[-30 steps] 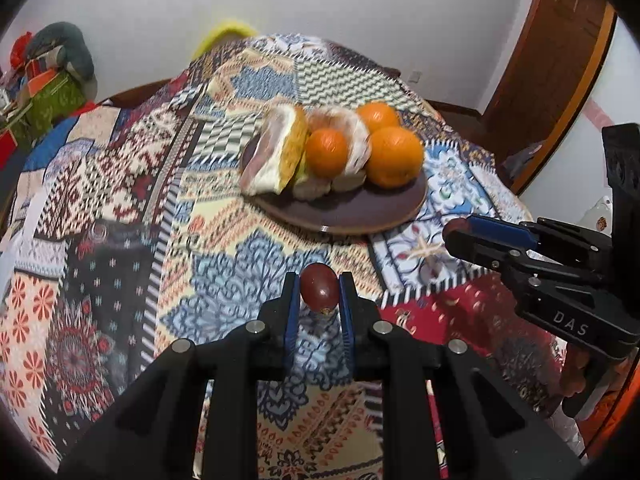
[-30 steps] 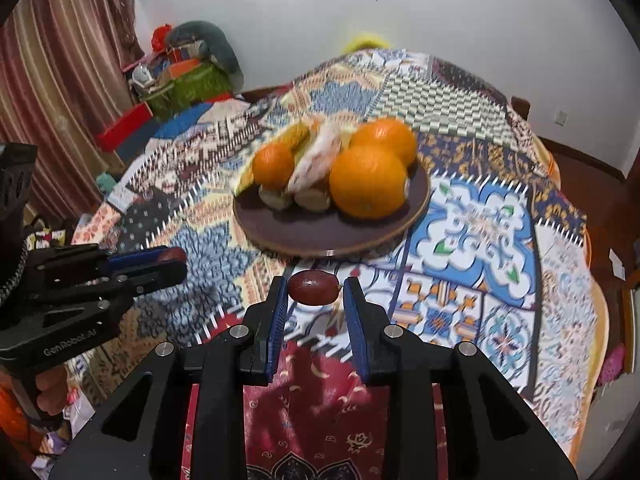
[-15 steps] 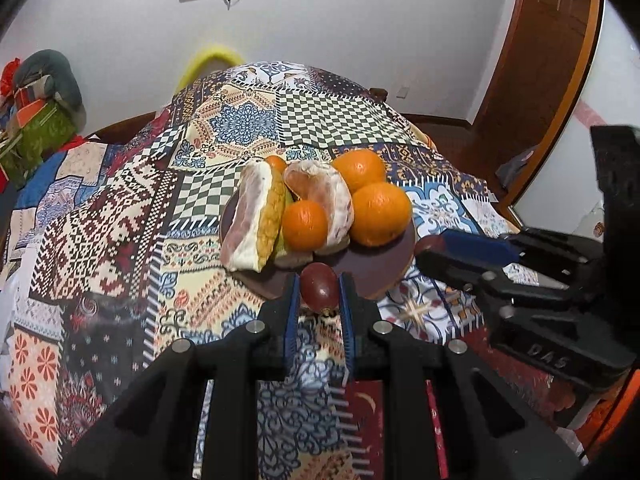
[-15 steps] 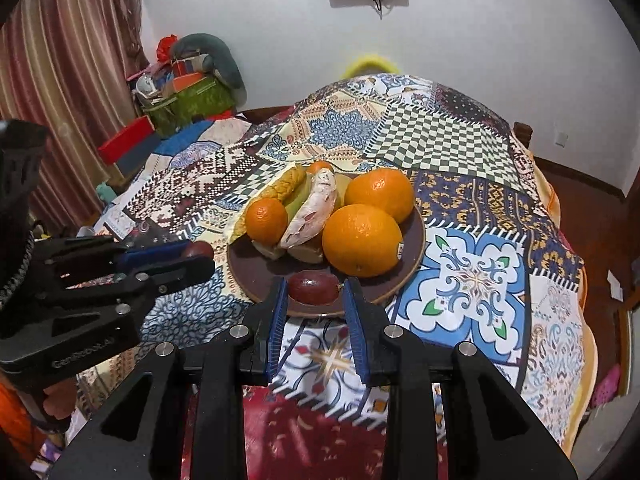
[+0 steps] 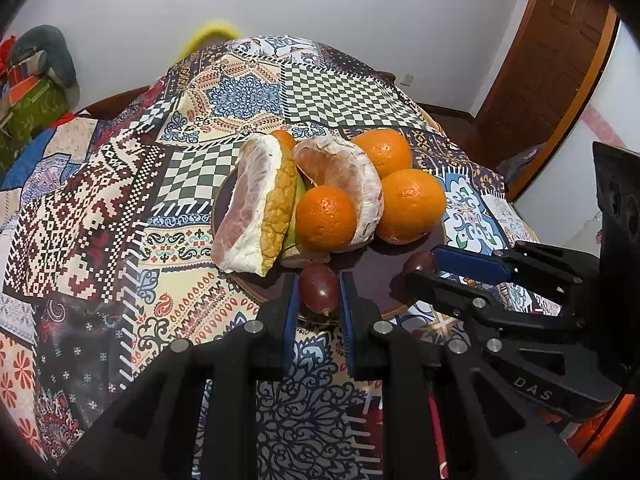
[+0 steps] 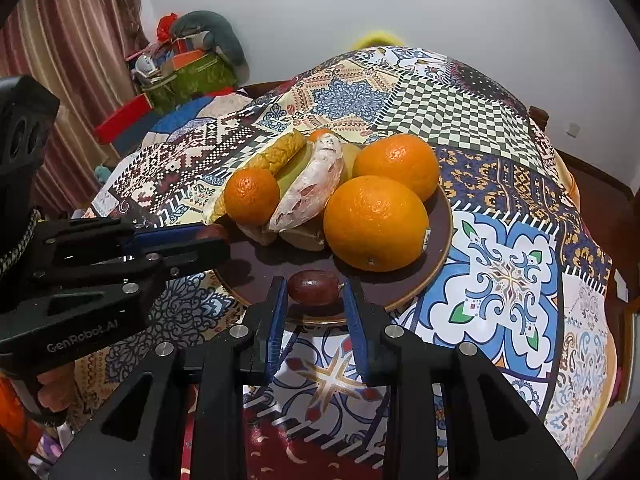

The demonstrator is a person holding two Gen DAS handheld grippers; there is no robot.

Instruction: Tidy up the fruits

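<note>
Gripping a glossy dark-red grape (image 5: 319, 289) upright between its blue pads, the left gripper (image 5: 319, 300) hangs over the near rim of the brown plate (image 5: 400, 280). The right gripper (image 6: 315, 300) pinches a second, oval maroon grape (image 6: 314, 287) lengthwise above the plate's near edge, near the oranges (image 6: 374, 222) and peeled pomelo pieces (image 5: 256, 208).

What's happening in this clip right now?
A person is holding a gripper in each hand, and each is shut on a red grape. The left gripper holds its grape over the near edge of the brown plate; the right gripper holds another grape there too. The plate already carries oranges and pomelo pieces. Neither grape is released.
</note>
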